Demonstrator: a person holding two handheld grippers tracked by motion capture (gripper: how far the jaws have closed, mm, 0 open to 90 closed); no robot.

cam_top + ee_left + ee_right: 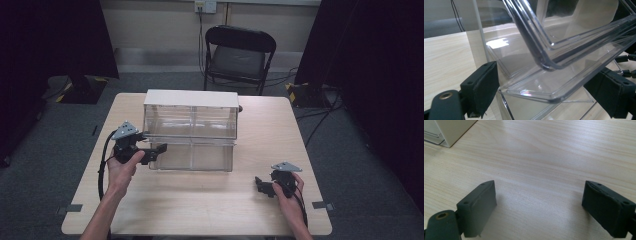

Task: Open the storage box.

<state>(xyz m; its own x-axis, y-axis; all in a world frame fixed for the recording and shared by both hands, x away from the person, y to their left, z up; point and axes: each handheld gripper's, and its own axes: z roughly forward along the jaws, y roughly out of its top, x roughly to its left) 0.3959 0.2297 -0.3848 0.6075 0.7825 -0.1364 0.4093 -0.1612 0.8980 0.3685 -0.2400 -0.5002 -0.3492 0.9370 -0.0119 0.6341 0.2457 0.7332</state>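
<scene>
Pale wood grain of the worktop (200, 200) lies under the right hand-held gripper (263, 186) near the front right edge, its jaws spread wide over bare surface. Farther in, the left hand-held gripper (156, 150) has its jaws wide around the clear plastic lower drawer (564, 85) of the drawer cabinet (190, 129). Beyond the worktop stands a black folding chair (239, 56).

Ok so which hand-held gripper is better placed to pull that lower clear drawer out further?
Left. The left hand-held gripper already has its open jaws around the lower clear drawer front edge, while the right hand-held gripper sits open over bare table, apart from the cabinet.
</scene>
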